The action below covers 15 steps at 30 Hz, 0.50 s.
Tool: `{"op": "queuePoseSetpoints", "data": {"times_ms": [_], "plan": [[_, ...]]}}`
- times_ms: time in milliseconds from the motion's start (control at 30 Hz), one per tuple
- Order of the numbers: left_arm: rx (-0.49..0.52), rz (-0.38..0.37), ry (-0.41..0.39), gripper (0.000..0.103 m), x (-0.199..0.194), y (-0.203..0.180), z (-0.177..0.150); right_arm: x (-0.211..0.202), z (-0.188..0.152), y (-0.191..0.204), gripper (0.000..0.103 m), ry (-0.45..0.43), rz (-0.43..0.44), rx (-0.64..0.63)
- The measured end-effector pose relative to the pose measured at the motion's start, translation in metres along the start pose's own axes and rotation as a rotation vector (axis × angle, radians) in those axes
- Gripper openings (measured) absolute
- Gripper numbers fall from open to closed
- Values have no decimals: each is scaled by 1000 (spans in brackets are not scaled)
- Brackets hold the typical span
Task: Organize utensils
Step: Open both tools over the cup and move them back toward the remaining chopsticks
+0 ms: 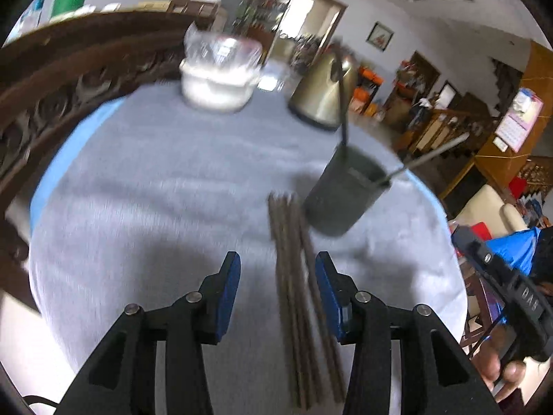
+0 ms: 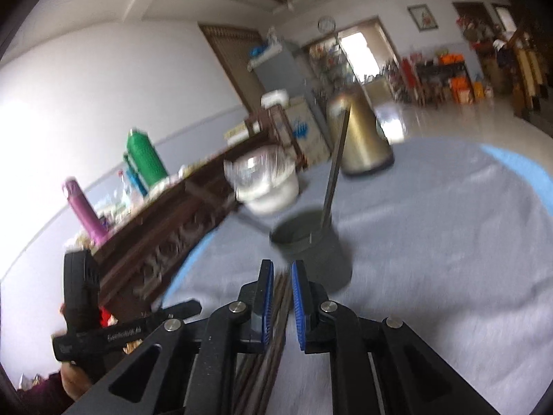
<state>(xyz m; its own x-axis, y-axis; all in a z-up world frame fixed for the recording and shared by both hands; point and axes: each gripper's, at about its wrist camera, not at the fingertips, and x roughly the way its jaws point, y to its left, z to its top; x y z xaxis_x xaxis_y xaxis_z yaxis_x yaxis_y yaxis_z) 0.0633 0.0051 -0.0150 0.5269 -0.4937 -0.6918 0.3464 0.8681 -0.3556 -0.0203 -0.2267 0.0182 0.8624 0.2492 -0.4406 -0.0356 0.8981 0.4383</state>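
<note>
Chopsticks point(image 1: 297, 287) lying between parted left gripper point(image 1: 278, 278), right gripper point(image 2: 281, 290) nearly closed, ungripped

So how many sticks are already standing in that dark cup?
2. One chopstick stands nearly upright at the far rim of the dark cup; the other leans out to the right. More could be hidden inside.

Black gripper body point(image 1: 528, 297): letters "DAB"; other print too blurred to read.
</note>
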Motion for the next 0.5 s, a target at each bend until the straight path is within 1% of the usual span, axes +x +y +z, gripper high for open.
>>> {"op": "queuePoseSetpoints", "data": {"times_ms": [67, 133, 233, 300, 400, 500], "plan": [[8, 19, 45, 46, 5, -2, -11, 14, -15, -2, 13, 87, 25, 31], [23, 12, 81, 46, 8, -5, -21, 24, -28, -3, 13, 146, 20, 39], [31, 13, 104, 46, 9, -3, -34, 33, -37, -8, 13, 179, 10, 51], [26, 22, 114, 46, 12, -1, -37, 37, -38, -14, 13, 184, 10, 86], [-7, 29, 126, 46, 15, 8, -34, 46, -35, -18, 13, 190, 14, 106], [-27, 22, 126, 46, 16, 12, -27, 61, -36, -22, 13, 223, 13, 151]]}}
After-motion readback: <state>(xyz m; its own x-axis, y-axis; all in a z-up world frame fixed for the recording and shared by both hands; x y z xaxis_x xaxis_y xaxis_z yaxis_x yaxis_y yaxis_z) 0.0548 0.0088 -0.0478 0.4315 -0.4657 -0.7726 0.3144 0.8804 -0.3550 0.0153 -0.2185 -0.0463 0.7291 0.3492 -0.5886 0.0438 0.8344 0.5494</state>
